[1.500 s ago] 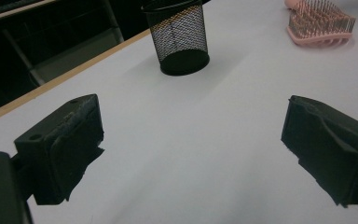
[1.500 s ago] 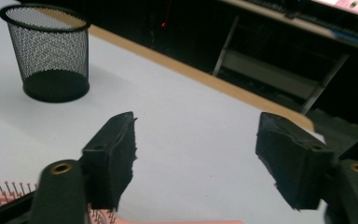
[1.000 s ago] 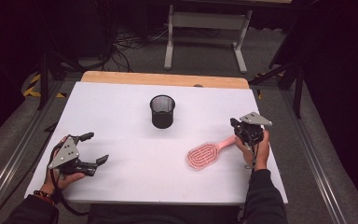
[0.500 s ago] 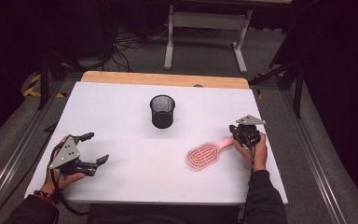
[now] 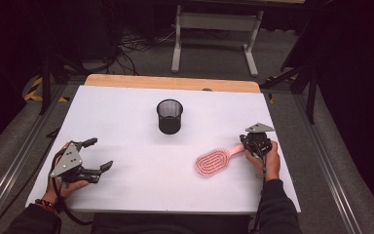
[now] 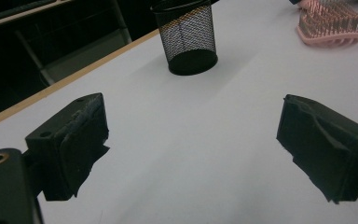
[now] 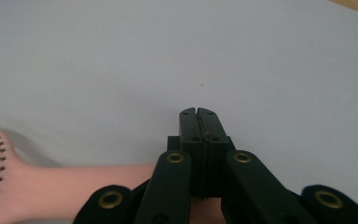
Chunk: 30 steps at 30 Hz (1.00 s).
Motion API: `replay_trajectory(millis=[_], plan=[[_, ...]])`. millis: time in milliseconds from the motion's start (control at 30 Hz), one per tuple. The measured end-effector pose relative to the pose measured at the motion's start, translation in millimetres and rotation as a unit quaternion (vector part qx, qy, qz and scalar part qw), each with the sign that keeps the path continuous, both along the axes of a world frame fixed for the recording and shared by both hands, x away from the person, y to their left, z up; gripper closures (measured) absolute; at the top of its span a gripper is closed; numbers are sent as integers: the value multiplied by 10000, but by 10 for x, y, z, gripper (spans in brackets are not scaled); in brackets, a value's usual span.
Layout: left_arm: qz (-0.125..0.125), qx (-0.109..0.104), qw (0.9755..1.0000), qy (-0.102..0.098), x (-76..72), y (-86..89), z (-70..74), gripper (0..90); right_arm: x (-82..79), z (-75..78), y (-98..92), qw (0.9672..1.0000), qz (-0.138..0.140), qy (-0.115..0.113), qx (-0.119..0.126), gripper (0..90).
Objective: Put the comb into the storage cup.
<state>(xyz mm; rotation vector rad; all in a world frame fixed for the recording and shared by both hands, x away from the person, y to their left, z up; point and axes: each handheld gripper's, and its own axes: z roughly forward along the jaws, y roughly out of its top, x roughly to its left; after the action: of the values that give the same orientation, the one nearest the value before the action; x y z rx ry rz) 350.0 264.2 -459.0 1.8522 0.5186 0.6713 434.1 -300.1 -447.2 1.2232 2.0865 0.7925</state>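
Observation:
A pink hairbrush [image 5: 213,162] lies bristles up on the white table [image 5: 126,112], right of centre, with its handle pointing right. My right gripper [image 5: 246,140] sits at the handle's end. In the right gripper view its jaws [image 7: 198,112] are shut flat together with nothing between them, and the pink handle [image 7: 51,186] runs beneath them. My left gripper [image 5: 102,153] rests near the table's front left, open. Its jaws [image 6: 191,154] have just been closing a little, with bare table between them. A black mesh cup [image 5: 169,117] stands upright at mid-table.
From the left gripper view the cup [image 6: 189,37] stands ahead and the brush [image 6: 332,21] farther off at the upper right. A wooden edge [image 5: 175,82] borders the table's far side. Beyond it are a grey stand and cables on the floor.
My right gripper has sunk slightly and come down over the end of the brush handle. The left hand, the brush and the cup have stayed where they were.

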Motion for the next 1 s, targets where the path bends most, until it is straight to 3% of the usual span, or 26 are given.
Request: replay_trajectory(millis=[633,1000], plan=[[-25,42,10000,46,8,-14,-13,98,-169,56,-15,9993,16,337,-141,900],[-107,8,9999,56,8,-7,-12,94,-344,65,-68,9991,3,382,-193,900]])
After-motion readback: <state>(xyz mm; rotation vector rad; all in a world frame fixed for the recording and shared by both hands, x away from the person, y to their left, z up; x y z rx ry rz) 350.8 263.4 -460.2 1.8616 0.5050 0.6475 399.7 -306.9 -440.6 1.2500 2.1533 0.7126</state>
